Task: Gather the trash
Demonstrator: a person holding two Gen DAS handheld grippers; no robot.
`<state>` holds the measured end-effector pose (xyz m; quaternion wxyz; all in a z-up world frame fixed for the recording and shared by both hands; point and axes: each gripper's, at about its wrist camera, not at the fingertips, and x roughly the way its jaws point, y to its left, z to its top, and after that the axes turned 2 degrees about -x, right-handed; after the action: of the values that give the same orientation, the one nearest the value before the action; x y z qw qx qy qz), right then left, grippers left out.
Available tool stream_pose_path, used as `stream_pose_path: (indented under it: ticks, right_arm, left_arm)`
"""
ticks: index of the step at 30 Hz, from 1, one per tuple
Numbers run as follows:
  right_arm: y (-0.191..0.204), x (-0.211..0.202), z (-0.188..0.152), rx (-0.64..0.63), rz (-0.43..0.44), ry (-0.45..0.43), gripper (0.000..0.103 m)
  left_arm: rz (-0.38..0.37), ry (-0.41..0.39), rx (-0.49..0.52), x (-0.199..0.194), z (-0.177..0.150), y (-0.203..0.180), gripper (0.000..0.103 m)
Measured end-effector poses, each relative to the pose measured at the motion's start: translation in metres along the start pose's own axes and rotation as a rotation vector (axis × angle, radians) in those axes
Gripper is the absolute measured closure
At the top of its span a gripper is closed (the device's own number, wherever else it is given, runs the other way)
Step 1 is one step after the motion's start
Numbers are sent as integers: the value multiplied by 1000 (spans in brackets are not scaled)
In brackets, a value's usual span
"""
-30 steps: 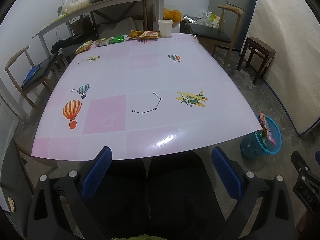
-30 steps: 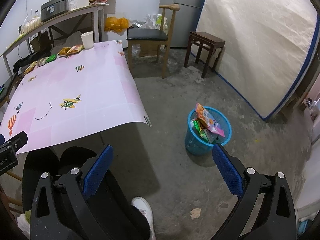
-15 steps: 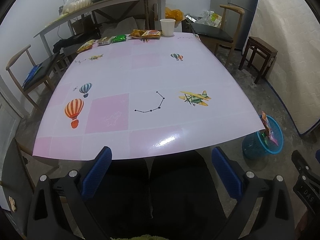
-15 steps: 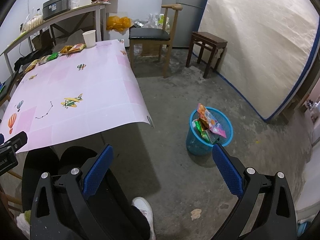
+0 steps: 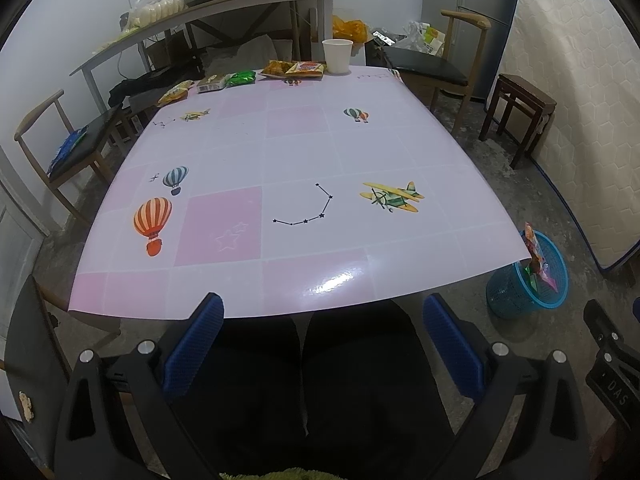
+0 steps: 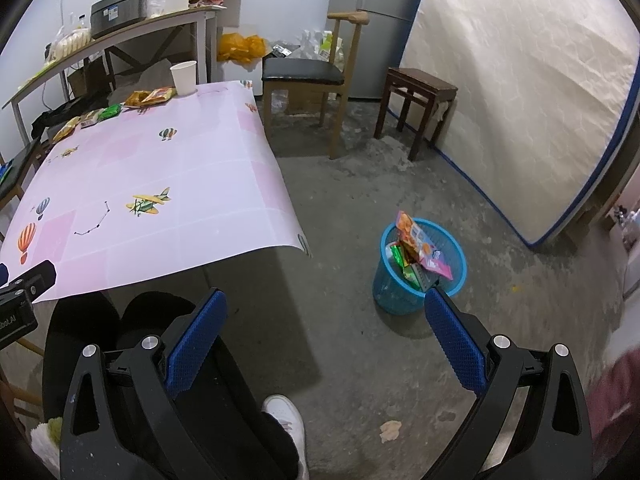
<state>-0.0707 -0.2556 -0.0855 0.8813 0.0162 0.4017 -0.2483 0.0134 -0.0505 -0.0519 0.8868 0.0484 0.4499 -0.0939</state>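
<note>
Since a second ago both views have shifted a little: the bench (image 5: 288, 152) sits slightly lower and nearer in the left view, and the bin (image 6: 416, 276) has slid a bit right in the right view. Nothing on the bench has moved.

Left gripper (image 5: 320, 344) hangs over the person's dark-trousered lap at the near bench edge, blue pads wide apart, holding nothing. Right gripper (image 6: 322, 336) is out over the concrete floor, pads also wide apart and empty, with the bin just beyond its right finger.

Trash on the bench: a row of snack wrappers along the far edge. From left, a yellow wrapper (image 5: 173, 94), a brown-and-white packet (image 5: 211, 82), a green wrapper (image 5: 241, 78), then orange-red wrappers (image 5: 294, 69) overlapping each other just beside a white paper cup (image 5: 337, 55), which stands upright. All flat, crinkled, glossy. They are well apart from both grippers.

The bin is a blue mesh plastic basket on the floor, right of the bench's near corner. It already holds wrappers (image 6: 418, 246): orange, pink and green ones, some sticking up above the rim.

The bench cover is pink-and-white check with balloon and plane prints.
</note>
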Motion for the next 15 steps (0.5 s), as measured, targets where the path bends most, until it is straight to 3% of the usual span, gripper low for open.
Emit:
stream_pose_path:
  ticks: [15]
  right_arm:
    - [2, -3, 1, -9, 5, -6, 8]
  left_arm:
    - [6, -1, -10, -5, -2, 4, 5]
